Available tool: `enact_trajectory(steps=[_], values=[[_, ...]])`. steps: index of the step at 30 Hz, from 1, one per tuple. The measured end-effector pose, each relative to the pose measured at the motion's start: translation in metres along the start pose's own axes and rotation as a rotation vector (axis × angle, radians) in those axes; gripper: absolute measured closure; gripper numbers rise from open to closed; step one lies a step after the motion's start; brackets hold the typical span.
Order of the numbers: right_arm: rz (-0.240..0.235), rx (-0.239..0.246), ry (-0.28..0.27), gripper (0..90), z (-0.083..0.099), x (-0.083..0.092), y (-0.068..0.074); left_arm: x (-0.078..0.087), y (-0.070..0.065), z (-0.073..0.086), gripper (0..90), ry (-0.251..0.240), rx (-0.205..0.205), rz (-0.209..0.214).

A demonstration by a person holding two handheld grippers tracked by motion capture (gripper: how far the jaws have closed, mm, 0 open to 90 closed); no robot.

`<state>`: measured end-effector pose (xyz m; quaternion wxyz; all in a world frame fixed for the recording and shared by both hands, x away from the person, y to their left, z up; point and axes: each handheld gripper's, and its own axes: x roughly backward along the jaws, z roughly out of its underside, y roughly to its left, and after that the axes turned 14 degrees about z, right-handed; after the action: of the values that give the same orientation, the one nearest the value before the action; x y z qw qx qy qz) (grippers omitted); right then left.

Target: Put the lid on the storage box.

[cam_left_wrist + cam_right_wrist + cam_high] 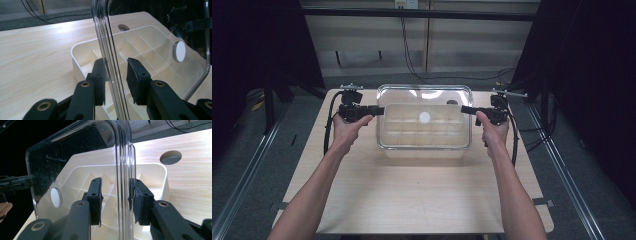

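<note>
A clear plastic lid [424,95] with a white round knob [425,117] is held over a cream tray [422,146] divided into several compartments. My left gripper [379,110] grips the lid's left edge and my right gripper [464,109] grips its right edge. In the left gripper view the lid [160,30] stands on edge between my left gripper's [116,63] pads, with the tray [75,57] below. In the right gripper view my right gripper [116,182] is shut on the lid's rim [75,152], above the tray [160,170].
The tray rests at the back middle of a light wooden table [422,195]. A round cable hole [170,157] sits in the tabletop just behind the tray. Black curtains stand at both sides, and cables run on the floor beyond the table's far edge.
</note>
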<state>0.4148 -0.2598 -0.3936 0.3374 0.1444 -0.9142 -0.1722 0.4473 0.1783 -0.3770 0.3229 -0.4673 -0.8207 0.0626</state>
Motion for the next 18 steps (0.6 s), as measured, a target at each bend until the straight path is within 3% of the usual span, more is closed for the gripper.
enact_trajectory(steps=[5, 10, 18], values=[[0.002, 0.0, 0.002, 64.5, 0.0, 0.0, 0.001, 0.0, 0.003, 0.001, 70.2, -0.006, 0.013, 0.005], [0.017, -0.017, 0.016, 63.3, 0.0, -0.01, -0.003, -0.008, 0.01, 0.002, 70.5, -0.005, 0.027, -0.026], [0.06, -0.021, 0.044, 58.5, 0.001, -0.026, -0.005, -0.016, 0.022, 0.006, 70.0, -0.002, 0.07, -0.012]])
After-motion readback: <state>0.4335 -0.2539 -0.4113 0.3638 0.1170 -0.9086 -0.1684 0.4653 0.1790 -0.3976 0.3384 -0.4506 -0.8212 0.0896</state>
